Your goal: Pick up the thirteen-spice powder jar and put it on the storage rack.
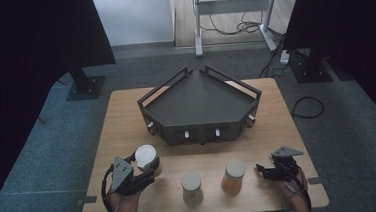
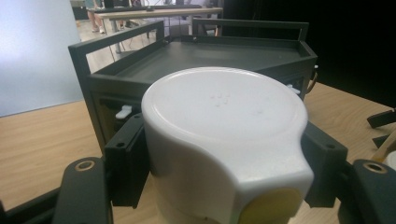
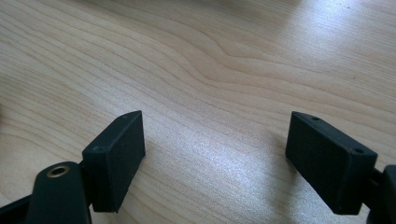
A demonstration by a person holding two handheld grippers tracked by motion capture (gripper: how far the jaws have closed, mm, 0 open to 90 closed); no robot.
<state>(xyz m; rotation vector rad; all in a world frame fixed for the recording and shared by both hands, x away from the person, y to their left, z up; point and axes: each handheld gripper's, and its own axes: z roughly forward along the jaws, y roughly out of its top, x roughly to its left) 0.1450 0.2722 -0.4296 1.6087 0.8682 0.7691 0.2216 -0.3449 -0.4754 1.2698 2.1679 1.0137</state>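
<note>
A jar with a wide white lid [image 1: 146,155] is clamped in my left gripper [image 1: 148,170] at the table's front left, held a little above the wood. In the left gripper view the white lid [image 2: 224,126] sits between both black pads [image 2: 128,158], which press on its sides; yellowish contents show below. Two more jars with pale lids stand upright on the table: one [image 1: 191,187] front centre, one [image 1: 233,175] to its right. My right gripper [image 1: 261,171] rests low at the front right, open, with bare wood [image 3: 210,140] between its pads [image 3: 116,154].
A dark, angular metal tray [image 1: 201,105] with raised rails and small knobs on its front face stands at the table's middle back. In the left gripper view the tray [image 2: 201,56] is straight beyond the held jar. Black stands and cables lie on the floor beyond.
</note>
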